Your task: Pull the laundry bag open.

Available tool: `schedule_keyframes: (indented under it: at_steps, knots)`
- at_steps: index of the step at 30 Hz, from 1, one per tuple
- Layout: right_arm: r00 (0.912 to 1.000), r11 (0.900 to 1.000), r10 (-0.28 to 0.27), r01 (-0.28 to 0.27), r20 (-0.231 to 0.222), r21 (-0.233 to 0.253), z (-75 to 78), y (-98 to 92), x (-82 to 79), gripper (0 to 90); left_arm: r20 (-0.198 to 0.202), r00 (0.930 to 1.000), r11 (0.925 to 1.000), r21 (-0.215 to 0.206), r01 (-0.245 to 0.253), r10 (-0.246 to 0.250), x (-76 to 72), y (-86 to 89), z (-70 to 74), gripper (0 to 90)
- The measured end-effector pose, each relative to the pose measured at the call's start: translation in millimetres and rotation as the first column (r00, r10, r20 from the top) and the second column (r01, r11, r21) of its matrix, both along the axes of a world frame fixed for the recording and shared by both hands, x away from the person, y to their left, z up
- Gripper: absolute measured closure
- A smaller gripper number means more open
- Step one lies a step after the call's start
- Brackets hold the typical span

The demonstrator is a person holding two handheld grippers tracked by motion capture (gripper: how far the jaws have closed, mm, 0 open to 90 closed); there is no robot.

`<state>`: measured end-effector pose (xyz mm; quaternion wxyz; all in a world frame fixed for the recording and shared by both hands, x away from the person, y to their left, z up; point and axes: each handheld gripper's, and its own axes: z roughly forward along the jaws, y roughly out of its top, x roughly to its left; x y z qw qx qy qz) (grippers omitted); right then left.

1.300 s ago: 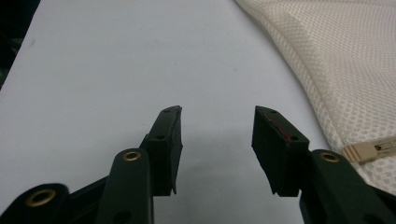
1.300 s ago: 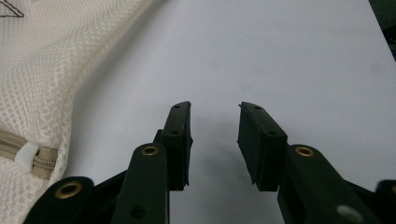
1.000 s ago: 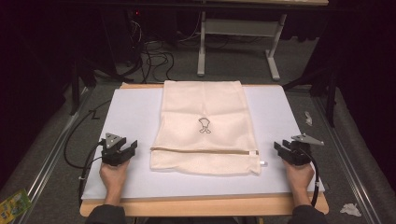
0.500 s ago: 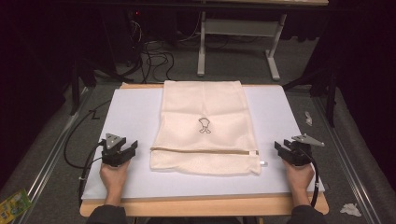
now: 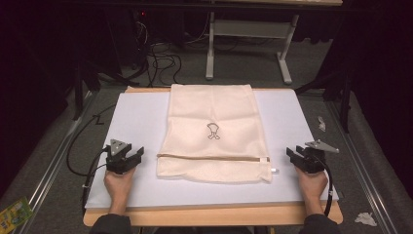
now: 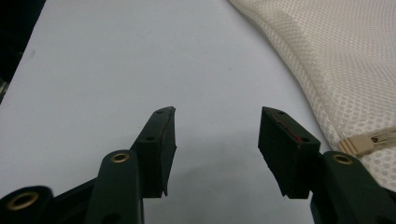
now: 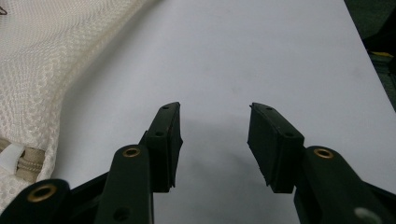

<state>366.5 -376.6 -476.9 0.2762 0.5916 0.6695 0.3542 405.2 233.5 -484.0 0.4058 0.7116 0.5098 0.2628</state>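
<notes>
On the white mat (image 5: 131, 117), nothing has shifted since a second ago: left gripper (image 5: 127, 157) and right gripper (image 5: 298, 157) rest wide open and empty either side of the flat mesh bag (image 5: 214, 131), work not yet started

Lab workspace, dark curtains, tangled floor cables (image 5: 160, 56), white-topped table (image 5: 131, 122)
</notes>
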Motion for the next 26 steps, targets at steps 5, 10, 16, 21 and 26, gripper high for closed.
schedule_keyframes:
  at_steps: [5,10,16,21,26]
  knots:
    - [1.0,1.0,0.0,0.0,-0.002,-0.004,0.0,0.4,0.2,54.8,-0.003,1.0,1.0,0.001,0.003,-0.003,0.2,0.0,0.0,46.5]
    - [1.0,1.0,0.003,-0.003,-0.003,-0.004,-0.2,0.4,0.4,54.4,-0.014,0.9999,1.0,0.0,0.005,-0.005,1.3,0.2,-0.2,45.9]
    - [0.9999,1.0,0.011,-0.011,-0.002,-0.017,-0.4,0.6,0.9,54.2,-0.017,0.9998,1.0,0.001,0.005,-0.005,1.7,0.0,-0.3,45.2]
    - [0.9999,1.0,0.003,-0.003,-0.015,-0.015,-0.4,2.0,1.2,53.4,-0.02,0.9998,1.0,0.002,0.006,-0.006,2.0,-0.2,-0.4,45.1]
    - [0.9999,1.0,0.006,-0.006,-0.016,-0.02,-0.4,2.2,1.5,53.2,-0.02,0.9998,1.0,0.003,0.006,-0.006,2.3,-0.3,-0.5,45.0]
